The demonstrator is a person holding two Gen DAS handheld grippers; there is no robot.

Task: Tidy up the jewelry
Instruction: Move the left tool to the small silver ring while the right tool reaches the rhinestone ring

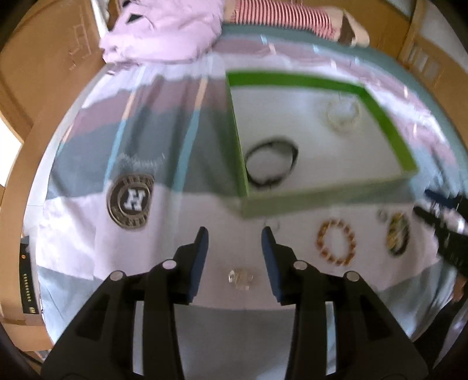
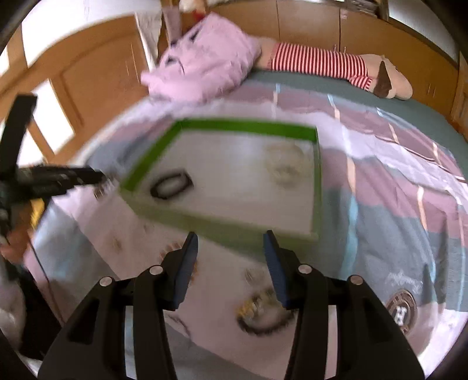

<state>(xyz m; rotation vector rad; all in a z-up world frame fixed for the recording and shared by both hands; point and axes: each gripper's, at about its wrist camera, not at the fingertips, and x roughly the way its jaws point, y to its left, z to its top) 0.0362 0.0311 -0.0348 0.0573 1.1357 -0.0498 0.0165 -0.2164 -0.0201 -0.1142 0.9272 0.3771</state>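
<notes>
A green-rimmed box (image 1: 389, 122) with a white floor lies on the bed; it holds a black bracelet (image 1: 272, 165) and a pale clear bracelet (image 1: 343, 115). In front of it lie an amber bead bracelet (image 1: 336, 242), a dark yellow-flecked bracelet (image 1: 397, 233) and a small clear piece (image 1: 239, 279). My left gripper (image 1: 235, 236) is open above the clear piece. My right gripper (image 2: 231, 242) is open above the dark bracelet (image 2: 263, 315), just short of the box (image 2: 222, 124). The black bracelet (image 2: 171, 187) and the pale bracelet (image 2: 285, 165) show there too.
The bed cover has pink, grey and blue patches and a round "H" badge (image 1: 131, 201). A pink cloth (image 1: 163, 32) and a striped plush toy (image 2: 336, 64) lie at the far end. Wooden cabinets (image 2: 321, 26) surround the bed. The right gripper (image 1: 444, 222) shows at the right edge.
</notes>
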